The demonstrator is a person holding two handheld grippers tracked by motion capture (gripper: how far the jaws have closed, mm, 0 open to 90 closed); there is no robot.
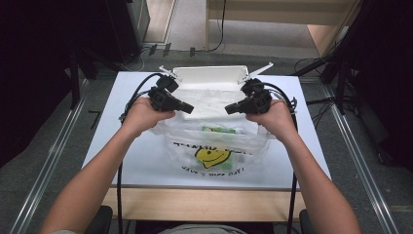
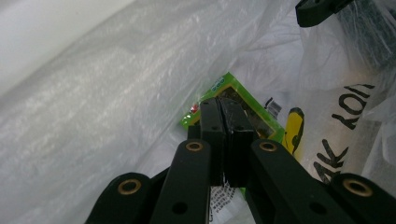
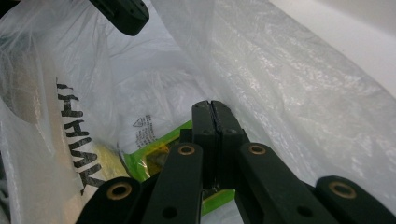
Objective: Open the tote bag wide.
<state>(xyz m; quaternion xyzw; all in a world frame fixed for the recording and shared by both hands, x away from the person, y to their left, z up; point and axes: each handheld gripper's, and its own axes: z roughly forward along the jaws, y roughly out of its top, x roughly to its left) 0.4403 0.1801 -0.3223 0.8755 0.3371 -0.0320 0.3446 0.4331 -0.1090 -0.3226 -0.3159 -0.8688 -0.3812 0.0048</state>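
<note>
From the high view, a clear plastic bag point(image 1: 216, 144) with a yellow smiley face lies on the white tabletop point(image 1: 122, 146), a white tray point(image 1: 209, 75) behind it. The left claw point(image 1: 187, 107) and right claw point(image 1: 230, 109) point toward each other over the bag's mouth.

In the left gripper view, the left claw point(image 2: 226, 109) has its jaws pressed together; whether film is pinched between them I cannot tell. A green packet point(image 2: 243, 100) lies inside the bag.

In the right gripper view, the right claw point(image 3: 213, 112) likewise has its jaws together, above the green packet point(image 3: 149, 149).
</note>
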